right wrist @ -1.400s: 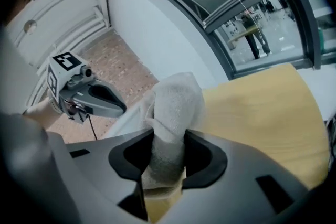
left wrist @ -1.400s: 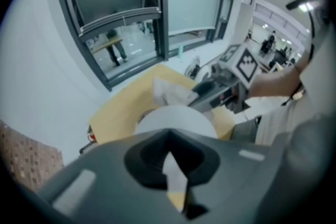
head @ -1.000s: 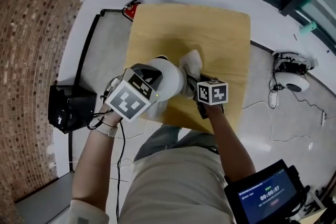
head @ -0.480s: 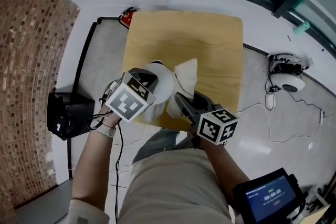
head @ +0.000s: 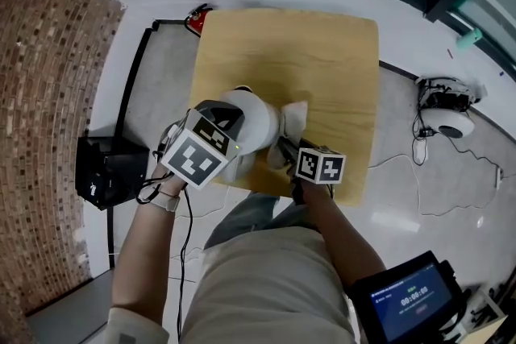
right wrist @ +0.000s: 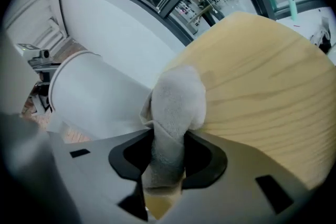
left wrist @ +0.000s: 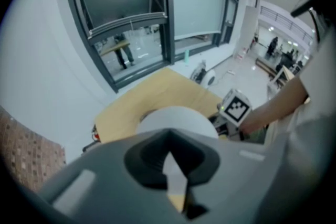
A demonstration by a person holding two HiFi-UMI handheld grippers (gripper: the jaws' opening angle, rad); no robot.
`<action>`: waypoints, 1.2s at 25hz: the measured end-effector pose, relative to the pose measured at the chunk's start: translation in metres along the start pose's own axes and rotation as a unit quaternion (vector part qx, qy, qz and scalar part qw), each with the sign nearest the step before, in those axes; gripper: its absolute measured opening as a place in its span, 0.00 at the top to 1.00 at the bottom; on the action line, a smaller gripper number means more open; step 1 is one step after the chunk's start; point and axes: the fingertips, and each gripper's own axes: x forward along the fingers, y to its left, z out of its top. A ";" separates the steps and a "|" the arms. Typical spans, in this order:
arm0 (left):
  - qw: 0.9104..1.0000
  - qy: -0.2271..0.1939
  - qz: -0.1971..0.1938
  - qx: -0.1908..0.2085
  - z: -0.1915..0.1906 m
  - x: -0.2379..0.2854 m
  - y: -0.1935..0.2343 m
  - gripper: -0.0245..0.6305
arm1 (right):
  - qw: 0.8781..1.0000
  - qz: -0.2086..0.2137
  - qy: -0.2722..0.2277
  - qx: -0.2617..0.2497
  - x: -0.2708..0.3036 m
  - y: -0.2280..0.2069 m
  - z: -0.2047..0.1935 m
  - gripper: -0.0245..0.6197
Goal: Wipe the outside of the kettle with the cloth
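Observation:
A white kettle [head: 256,123] stands near the front edge of the wooden table [head: 322,60]. My left gripper [head: 222,122] sits at the kettle's near left side, jaws shut; in the left gripper view [left wrist: 170,165] only a thin pale slit shows between them, with the kettle's body [left wrist: 176,118] just ahead. My right gripper [head: 284,149] is shut on a bunched pale grey cloth [head: 292,121]. In the right gripper view the cloth [right wrist: 176,99] sticks out of the jaws [right wrist: 167,157] and lies against the kettle's right side [right wrist: 94,97].
A red object [head: 197,16] sits by the table's far left corner. A black box [head: 105,169] stands on the floor at the left, below a brick wall. A white round device [head: 447,117] and cables lie on the floor at the right. A screen [head: 403,298] shows at lower right.
The right gripper drew back toward the person with the cloth, then came back up against the kettle's right side. The left gripper and the kettle stayed where they were.

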 end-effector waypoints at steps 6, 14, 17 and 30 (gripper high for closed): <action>1.000 -0.005 -0.004 -0.006 0.002 0.004 0.000 0.96 | 1.000 0.017 0.012 -0.001 -0.012 0.011 0.000 0.73; 1.000 -0.009 0.003 0.006 0.002 0.011 0.001 0.96 | 0.984 0.143 -0.050 -0.089 -0.083 0.115 0.038 0.73; 1.000 -0.005 0.000 0.004 0.000 0.008 0.000 0.96 | 0.988 0.118 -0.026 -0.095 -0.065 0.095 0.030 0.73; 0.996 -0.019 -0.061 -0.055 -0.049 -0.010 -0.141 0.96 | 0.969 0.094 0.030 -0.226 0.000 0.053 0.128 0.73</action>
